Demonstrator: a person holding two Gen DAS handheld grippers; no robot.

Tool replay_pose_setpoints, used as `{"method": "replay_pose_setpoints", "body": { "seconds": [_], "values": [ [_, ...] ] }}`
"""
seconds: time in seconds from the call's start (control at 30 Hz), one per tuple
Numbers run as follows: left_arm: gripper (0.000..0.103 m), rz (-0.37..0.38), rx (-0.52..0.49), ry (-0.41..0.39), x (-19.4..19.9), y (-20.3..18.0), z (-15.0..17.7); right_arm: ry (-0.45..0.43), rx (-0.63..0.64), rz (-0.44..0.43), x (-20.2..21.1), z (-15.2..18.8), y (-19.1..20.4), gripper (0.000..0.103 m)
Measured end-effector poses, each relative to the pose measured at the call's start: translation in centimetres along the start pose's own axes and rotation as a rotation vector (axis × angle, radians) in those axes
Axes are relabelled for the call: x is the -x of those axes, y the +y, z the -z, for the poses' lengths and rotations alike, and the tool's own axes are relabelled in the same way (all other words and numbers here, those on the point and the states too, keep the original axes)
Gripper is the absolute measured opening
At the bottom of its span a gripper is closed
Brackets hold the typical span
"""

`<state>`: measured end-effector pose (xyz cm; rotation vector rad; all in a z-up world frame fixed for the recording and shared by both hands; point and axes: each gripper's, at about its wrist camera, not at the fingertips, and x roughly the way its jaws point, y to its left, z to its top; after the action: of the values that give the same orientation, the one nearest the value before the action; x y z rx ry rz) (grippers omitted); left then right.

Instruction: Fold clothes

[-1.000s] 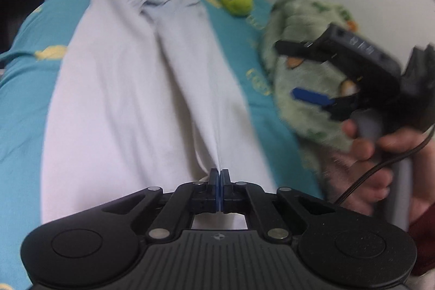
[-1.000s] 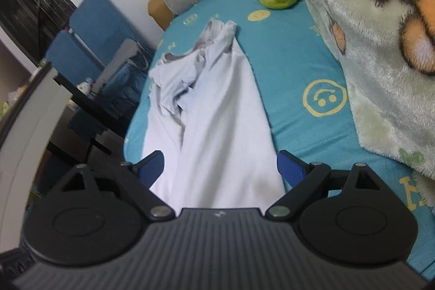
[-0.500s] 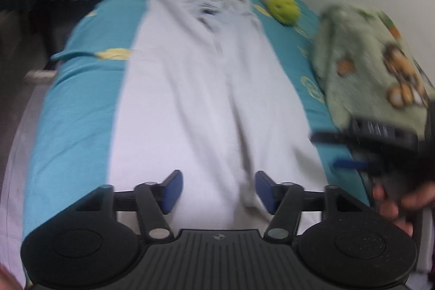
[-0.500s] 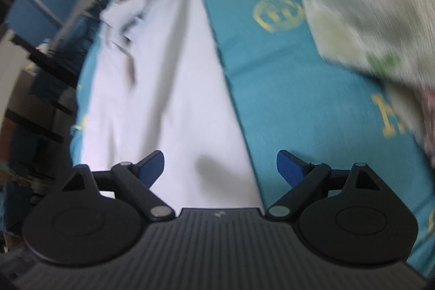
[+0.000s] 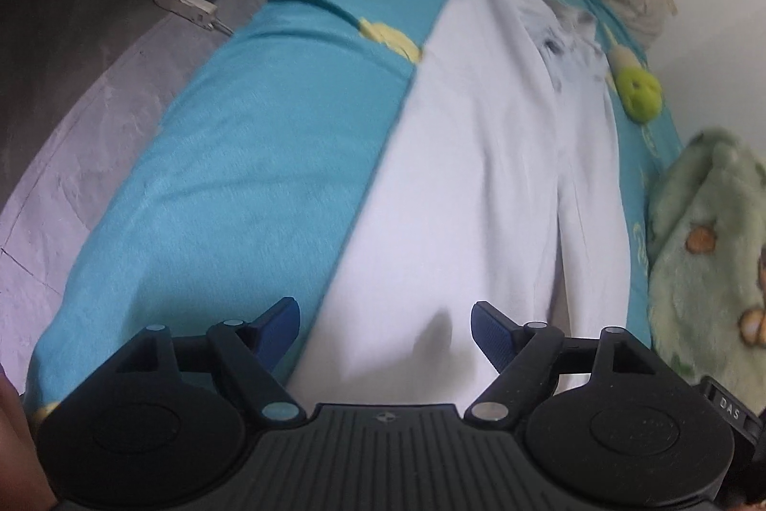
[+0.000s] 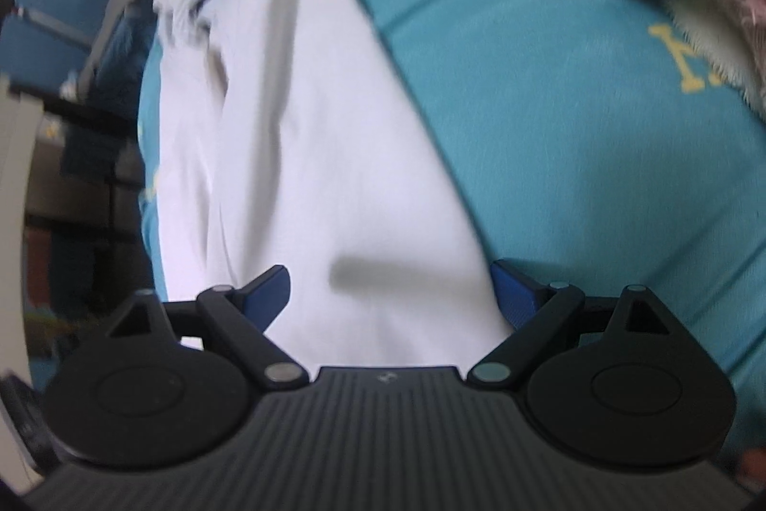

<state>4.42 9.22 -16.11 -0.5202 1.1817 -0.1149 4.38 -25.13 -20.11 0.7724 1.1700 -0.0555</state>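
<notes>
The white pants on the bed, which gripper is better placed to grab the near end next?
Probably the right gripper: open, straddling the white pants edge. The left gripper, jaws opening, straddles the other edge.

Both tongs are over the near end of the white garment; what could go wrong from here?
1. The left tongs, jaws opening, straddle the long white garment's left edge, so a pinch may also catch the teal bedsheet.
2. The open right tongs straddle its right edge likewise.
3. The far end looks rumpled, so folding may trap wrinkles.

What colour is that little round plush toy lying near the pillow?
Yellow-green; the plush toy shows best in the left wrist view.
</notes>
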Motion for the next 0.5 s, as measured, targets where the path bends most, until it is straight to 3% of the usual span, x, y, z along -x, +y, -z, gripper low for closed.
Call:
{"method": "replay_pose_setpoints", "body": {
  "seconds": [0.13,0.17,0.2,0.23,0.27,0.37,0.5],
  "values": [
    [0.068,0.032,-0.059,0.074,0.2,-1.1,1.7,0.062,0.055,0.026,-0.1,2.0,1.2,0.07],
    [0.059,0.022,-0.07,0.085,0.2,-1.3,2.0,0.068,0.058,0.037,0.0,2.3,1.4,0.067],
    [0.042,0.007,-0.077,0.091,0.2,-1.3,2.2,0.079,0.06,0.047,0.0,2.5,1.5,0.053],
    [0.032,-0.006,-0.076,0.094,0.3,-1.2,2.3,0.091,0.069,0.06,0.1,2.8,1.6,0.02],
    [0.015,-0.016,-0.071,0.098,0.3,-1.1,2.4,0.102,0.077,0.075,0.1,3.2,1.7,0.007],
    [0.008,0.042,-0.031,0.086,1.3,-0.5,2.2,0.071,0.141,0.096,0.9,4.1,2.8,0.007],
    [0.004,0.152,0.0,-0.022,4.9,0.0,1.7,-0.01,0.117,0.032,3.7,3.6,3.4,0.007]
  ]
}}
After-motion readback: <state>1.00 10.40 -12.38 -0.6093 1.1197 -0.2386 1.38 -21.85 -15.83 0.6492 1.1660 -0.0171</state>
